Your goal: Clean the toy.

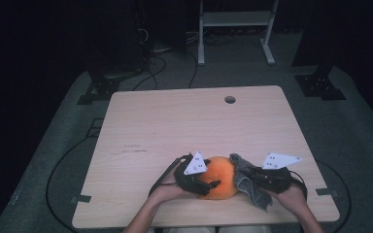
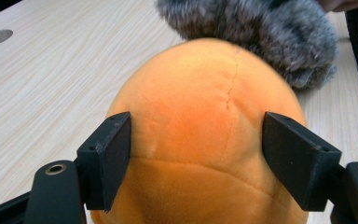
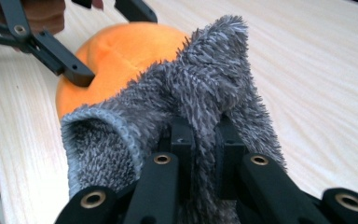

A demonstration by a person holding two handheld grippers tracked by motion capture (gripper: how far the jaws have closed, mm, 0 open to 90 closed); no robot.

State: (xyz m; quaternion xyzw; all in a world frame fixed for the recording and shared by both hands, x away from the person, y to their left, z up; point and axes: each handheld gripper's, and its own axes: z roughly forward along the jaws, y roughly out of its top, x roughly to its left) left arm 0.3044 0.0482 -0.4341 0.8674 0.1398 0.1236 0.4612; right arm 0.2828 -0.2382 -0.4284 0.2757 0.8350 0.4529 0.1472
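Note:
An orange plush ball [image 1: 223,175] lies near the table's front edge, and its seams show up close [image 2: 205,107]. My left gripper [image 2: 200,158] grips the ball from the left, one jaw on each side. One of its fingers [image 3: 72,67] dents the plush [image 3: 116,51]. A fuzzy grey cloth [image 1: 248,187] is draped against the ball's right side. My right gripper [image 3: 205,135] is shut on a fold of that cloth [image 3: 200,79], which stands up in front of its jaws. In the high view the left gripper [image 1: 208,180] and the right gripper [image 1: 253,175] flank the ball.
The light wooden table [image 1: 184,121] has a round cable hole [image 1: 230,99] near its far edge. A white metal stand [image 1: 235,19] is on the floor behind the table. Black cables run over the grey floor at the left.

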